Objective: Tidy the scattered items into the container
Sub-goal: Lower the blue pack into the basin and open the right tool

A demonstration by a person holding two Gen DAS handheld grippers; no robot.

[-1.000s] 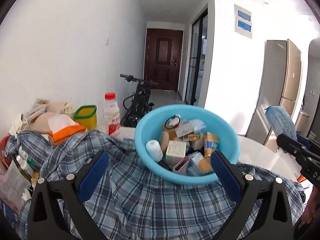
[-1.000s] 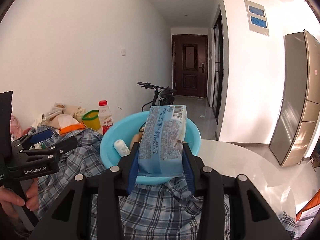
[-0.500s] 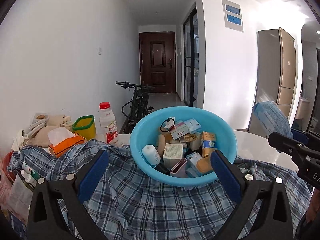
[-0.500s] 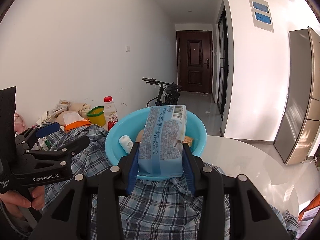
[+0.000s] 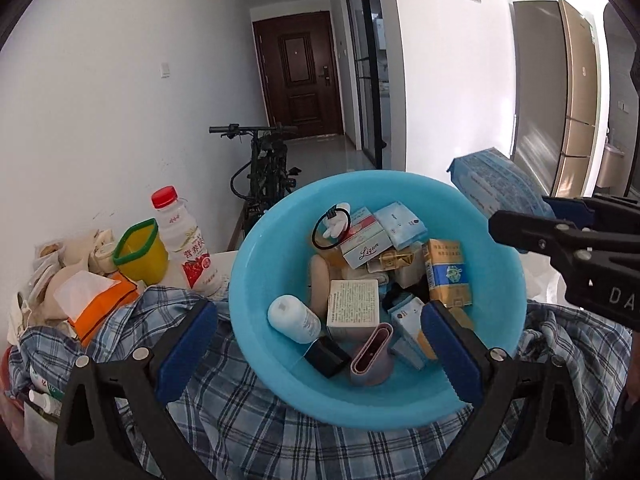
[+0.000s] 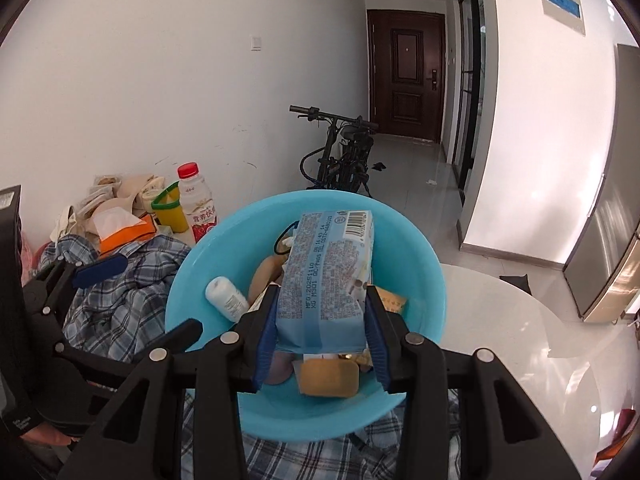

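Observation:
A light-blue basin (image 5: 250,264) sits on a plaid shirt and holds several small boxes, a white bottle (image 5: 294,319) and a black hair tie. My left gripper (image 5: 316,344) is open at the basin's near rim, its blue pads either side of the bowl and gripping nothing. My right gripper (image 6: 322,340) is shut on a blue printed pack (image 6: 328,272), which stands upright over the inside of the basin (image 6: 180,300). In the left wrist view that pack (image 5: 492,184) hangs above the basin's right rim. The pack hides part of the contents in the right wrist view.
The blue plaid shirt (image 5: 248,428) covers the near table. To the left stand a red-capped milk bottle (image 5: 184,240), a yellow cup with a green rim (image 5: 138,250) and an orange tissue pack (image 5: 100,304). A bicycle (image 6: 340,152) leans behind. Bare white tabletop (image 6: 520,340) lies to the right.
Both grippers have moved forward towards the basin, which now looks larger. The pack held by the right gripper has gone from the near side of the rim to over the bowl.

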